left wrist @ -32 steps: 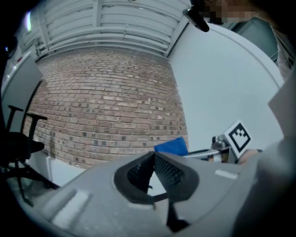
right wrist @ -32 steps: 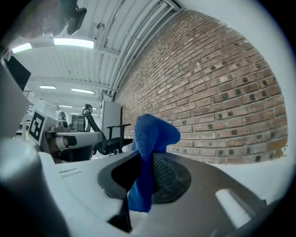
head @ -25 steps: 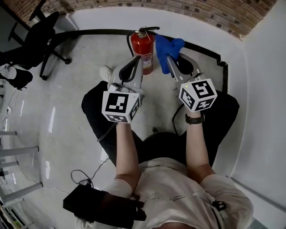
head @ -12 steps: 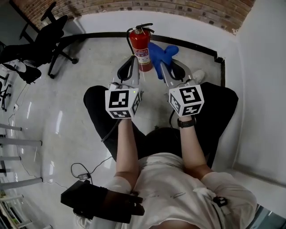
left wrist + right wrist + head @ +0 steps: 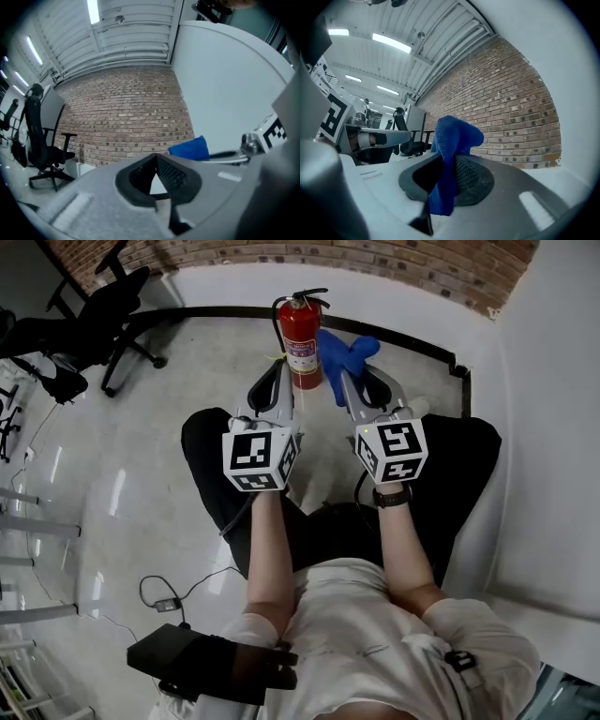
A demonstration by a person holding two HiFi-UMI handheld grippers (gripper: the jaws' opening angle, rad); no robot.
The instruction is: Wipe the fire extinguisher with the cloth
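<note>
We see a black office chair (image 5: 94, 315) at ten o'clock in the head view; the left gripper (image 5: 283, 376) points toward twelve, its jaws closed tip to tip with nothing between them; the red fire extinguisher (image 5: 300, 334) stands upright on the floor at twelve o'clock, just past that gripper's tip; the blue cloth (image 5: 345, 354) sits just beside it at one o'clock, and we cannot tell whether they touch; the right gripper (image 5: 342, 385) has its jaws pinched on the cloth, which bunches out beyond their tips; a brick wall (image 5: 422, 263) runs behind.
</note>
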